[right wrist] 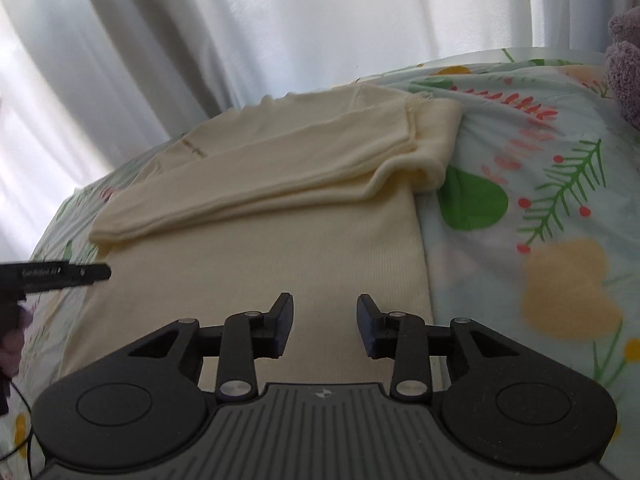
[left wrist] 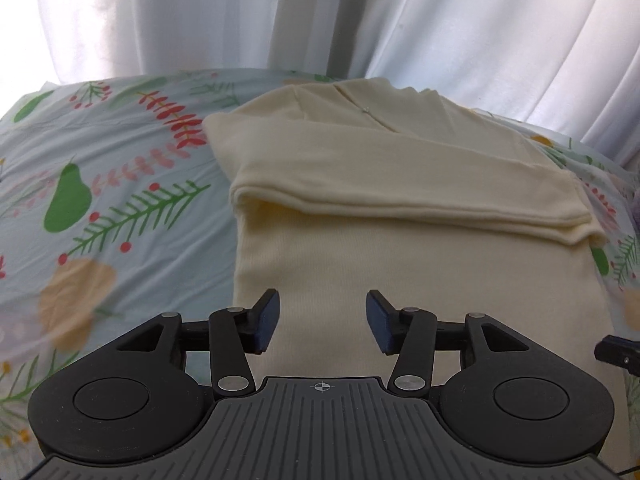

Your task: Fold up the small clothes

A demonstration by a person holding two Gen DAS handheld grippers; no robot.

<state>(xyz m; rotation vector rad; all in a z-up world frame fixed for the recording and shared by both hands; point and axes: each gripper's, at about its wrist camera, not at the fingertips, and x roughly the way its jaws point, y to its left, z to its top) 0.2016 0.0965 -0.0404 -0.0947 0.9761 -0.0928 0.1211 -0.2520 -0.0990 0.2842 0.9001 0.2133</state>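
A cream long-sleeved top lies flat on the floral bedsheet, its sleeves folded across the chest as a thick band. It also shows in the right wrist view. My left gripper is open and empty, hovering over the near left part of the top's body. My right gripper is open and empty over the near right part of the body, close to the top's right edge. Part of the left gripper shows at the left of the right wrist view.
White curtains hang right behind the bed's far edge. A grey-purple plush item sits at the far right of the bed. The floral sheet spreads on both sides of the top. A black cable hangs at lower left.
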